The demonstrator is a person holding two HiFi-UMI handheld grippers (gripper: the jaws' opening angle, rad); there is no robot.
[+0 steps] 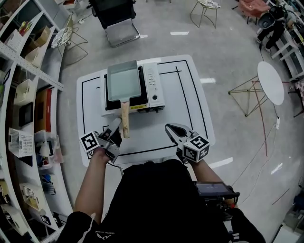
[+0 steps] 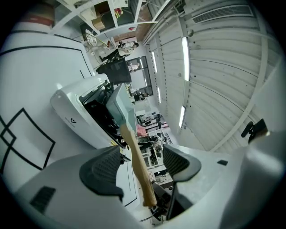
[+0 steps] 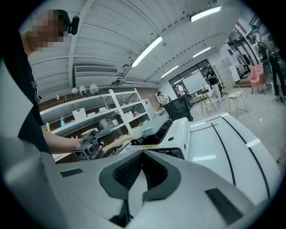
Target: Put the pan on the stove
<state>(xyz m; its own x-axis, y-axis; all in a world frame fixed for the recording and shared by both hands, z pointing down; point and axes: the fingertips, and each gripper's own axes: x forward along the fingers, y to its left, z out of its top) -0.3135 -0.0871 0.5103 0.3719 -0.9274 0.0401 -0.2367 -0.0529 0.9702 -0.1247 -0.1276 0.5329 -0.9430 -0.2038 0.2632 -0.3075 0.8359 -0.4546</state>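
Observation:
A pale green rectangular pan lies on the burner of a white portable stove at the back of the white table. Its wooden handle sticks out toward me. My left gripper is open at the handle's near end. In the left gripper view the handle runs between the left gripper's two pads, with a gap showing on each side. My right gripper hovers over the table's front right, shut and empty. In the right gripper view, the right gripper points past the stove.
Black lines mark out a rectangle on the tabletop. Shelving full of boxes runs along the left. A round white side table stands to the right, with a wire chair and a black cart beyond the table.

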